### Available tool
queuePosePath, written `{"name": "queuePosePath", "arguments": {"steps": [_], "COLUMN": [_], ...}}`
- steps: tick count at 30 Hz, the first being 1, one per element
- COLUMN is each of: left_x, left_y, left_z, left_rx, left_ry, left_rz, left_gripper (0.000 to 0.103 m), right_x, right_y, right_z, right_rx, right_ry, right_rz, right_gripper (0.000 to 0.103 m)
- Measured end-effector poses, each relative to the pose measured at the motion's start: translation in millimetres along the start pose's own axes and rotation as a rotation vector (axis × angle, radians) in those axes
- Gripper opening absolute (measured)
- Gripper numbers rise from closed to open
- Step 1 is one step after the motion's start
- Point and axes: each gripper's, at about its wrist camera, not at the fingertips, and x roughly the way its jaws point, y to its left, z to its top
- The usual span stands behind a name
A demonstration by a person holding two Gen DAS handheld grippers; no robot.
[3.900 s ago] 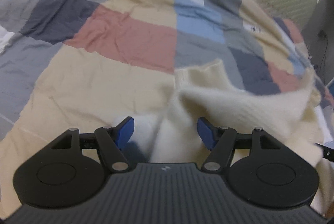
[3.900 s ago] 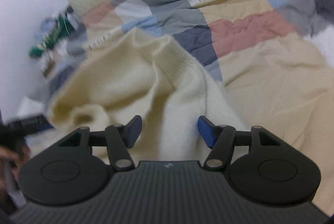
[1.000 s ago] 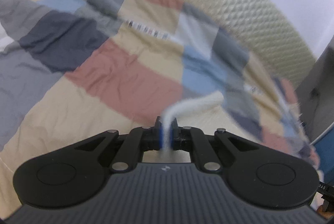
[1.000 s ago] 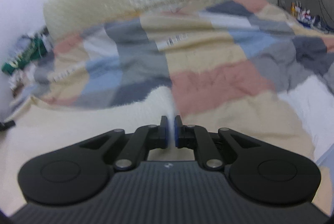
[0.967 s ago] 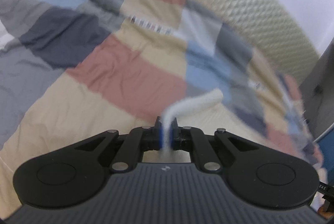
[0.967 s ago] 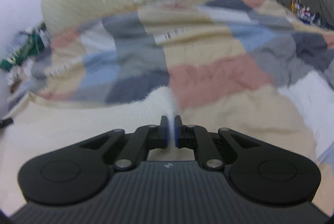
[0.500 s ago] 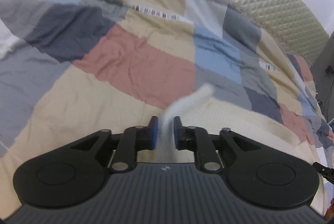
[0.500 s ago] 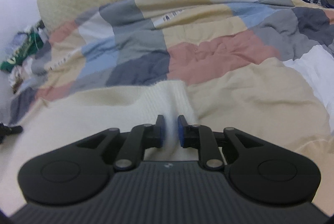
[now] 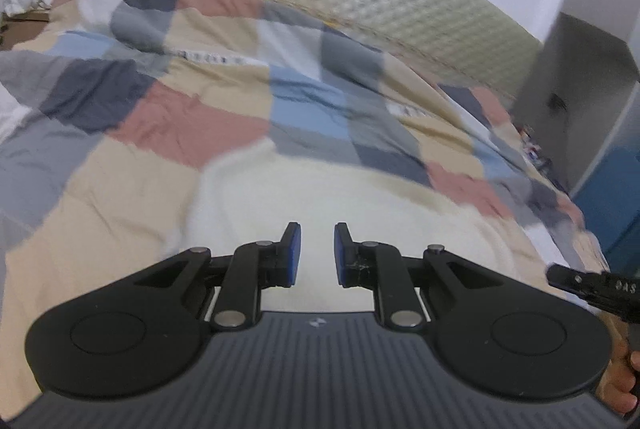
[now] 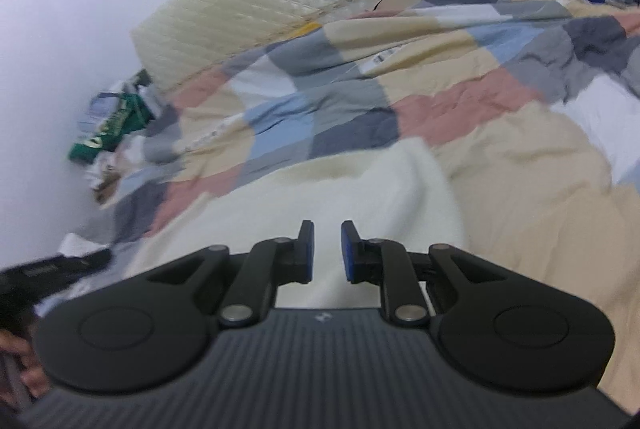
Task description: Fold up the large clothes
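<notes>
- Two grippers hang over one cream knit sweater (image 9: 340, 197), which lies spread on the patchwork quilt (image 9: 188, 125) of the bed, short of the quilted headboard (image 9: 360, 1).
- Left gripper (image 9: 316, 249): its jaws stand a little apart, blue pads (image 9: 295, 249) clear of the knit, nothing between them. The sweater's near left edge shows just beyond the fingertips.
- Right gripper (image 10: 327, 249): its jaws are likewise slightly apart and empty, with the sweater (image 10: 360, 197) below and its right edge curling near the fingertips.
- Judged from this, the garment has been laid out and let go, so the next fold is to be set up.
- To do it well, I would pick matching points on both edges, pinch only one layer of the fluffy knit, and carry both sides evenly so the fold line stays straight.
- Wrinkles in the quilt may drag the knit.
</notes>
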Motion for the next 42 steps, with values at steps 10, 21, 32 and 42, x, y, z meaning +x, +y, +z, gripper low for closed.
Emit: {"name": "queuePosePath", "arguments": {"steps": [10, 21, 32, 42], "left_x": [-43.5, -33.2, 20.9, 56.2], "left_y": [-29.6, -26.8, -15.0, 40.1], "left_z": [-51.0, -57.7, -90.9, -115.6], "left_rx": [-0.083, -0.175, -0.5, -0.937], "left_ry": [0.046, 0.141, 0.429, 0.481], "left_rz": [-0.09, -0.162, -0.431, -0.381], "left_gripper": [0.019, 0.058, 0.087, 0.089], "right_x": [-32.0, 9.4, 13.0, 4.3], "right_y": [18.0, -10.6, -39.0, -46.0], "right_z": [-51.6, -103.2, -109.6, -98.4], "right_rx": [0.223, 0.625, 0.877, 0.947], "right_ry": [0.126, 0.273, 0.118, 0.033], "right_rz": [0.197, 0.166, 0.262, 0.401], "right_gripper": [0.071, 0.086, 0.087, 0.088]}}
